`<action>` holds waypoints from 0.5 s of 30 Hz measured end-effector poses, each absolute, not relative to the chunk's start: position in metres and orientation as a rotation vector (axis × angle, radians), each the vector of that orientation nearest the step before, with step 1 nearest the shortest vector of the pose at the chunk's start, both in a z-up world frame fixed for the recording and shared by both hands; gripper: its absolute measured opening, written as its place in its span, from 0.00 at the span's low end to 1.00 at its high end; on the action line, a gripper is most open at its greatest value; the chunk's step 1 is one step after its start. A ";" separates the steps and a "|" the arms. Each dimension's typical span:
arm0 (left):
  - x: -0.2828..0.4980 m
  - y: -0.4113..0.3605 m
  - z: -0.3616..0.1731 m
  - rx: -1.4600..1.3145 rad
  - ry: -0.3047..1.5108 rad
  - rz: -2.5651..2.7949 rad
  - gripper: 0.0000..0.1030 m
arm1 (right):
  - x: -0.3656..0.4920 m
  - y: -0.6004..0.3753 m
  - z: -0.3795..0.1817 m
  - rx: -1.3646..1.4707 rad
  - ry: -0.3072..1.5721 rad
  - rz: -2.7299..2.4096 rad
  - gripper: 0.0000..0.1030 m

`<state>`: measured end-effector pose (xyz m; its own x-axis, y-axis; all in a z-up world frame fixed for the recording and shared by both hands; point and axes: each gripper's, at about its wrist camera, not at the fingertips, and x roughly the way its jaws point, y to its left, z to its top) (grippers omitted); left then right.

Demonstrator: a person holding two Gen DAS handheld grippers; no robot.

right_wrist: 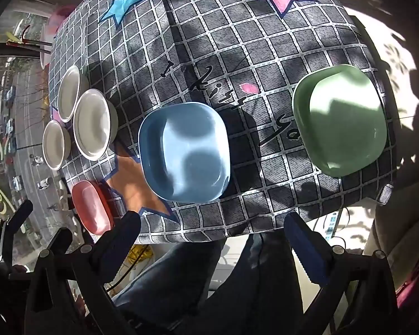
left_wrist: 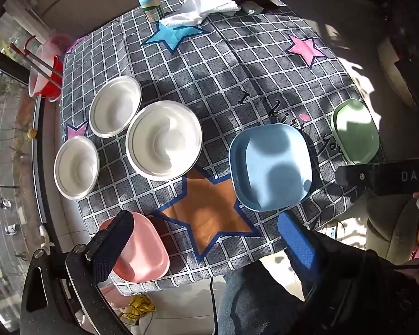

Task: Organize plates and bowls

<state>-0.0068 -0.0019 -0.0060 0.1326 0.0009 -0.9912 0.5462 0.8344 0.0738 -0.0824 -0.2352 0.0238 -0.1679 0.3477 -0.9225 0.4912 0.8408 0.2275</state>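
Left tongs [left_wrist: 204, 240]: held above the near edge of the worktop [left_wrist: 237, 64], tilted down toward it; jaws spread wide, nothing between them. One finger [left_wrist: 113, 240] overlaps the pink plate [left_wrist: 146, 254] in the left wrist view; contact cannot be told.

Right tongs [right_wrist: 212, 240]: held off the near edge, above the person's legs; jaws spread wide, empty. Its body shows at the right of the left wrist view.

Worktop: covered by a grey checked cloth [left_wrist: 215, 83] with coloured stars.

White bowls, three: largest white bowl [left_wrist: 164, 140] near the centre-left; second white bowl [left_wrist: 115, 106] just behind it, rims close; third white bowl [left_wrist: 76, 167] to the left, apart.

Blue plate [left_wrist: 271, 167]: square, rounded corners, upright, centre-front of the worktop.

Green plate [right_wrist: 340, 120]: same shape, near the right edge, well apart from the blue plate.

Pink plate: front-left corner.

Far edge: green-capped bottle [left_wrist: 150, 2]; white towel [left_wrist: 201, 11] beside it.
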 end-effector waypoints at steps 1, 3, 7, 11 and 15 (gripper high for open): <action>-0.008 -0.002 -0.006 0.482 1.401 -0.415 1.00 | -0.083 -0.235 0.023 0.641 1.778 -0.140 1.00; -0.009 -0.001 -0.008 0.480 1.409 -0.430 1.00 | -0.084 -0.234 0.022 0.639 1.782 -0.136 1.00; -0.010 -0.002 -0.014 0.470 1.431 -0.434 1.00 | -0.080 -0.234 0.015 0.653 1.801 -0.141 1.00; -0.010 0.000 -0.021 0.457 1.470 -0.427 1.00 | -0.085 -0.233 0.013 0.651 1.814 -0.144 1.00; -0.008 0.005 -0.028 0.437 1.510 -0.406 1.00 | -0.088 -0.235 0.008 0.645 1.835 -0.138 1.00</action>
<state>-0.0084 0.0045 -0.0280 0.0232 0.0141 -0.9996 0.5132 0.8580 0.0240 -0.0878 -0.2346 0.0078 -0.2206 0.3610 -0.9061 0.4924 0.8431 0.2160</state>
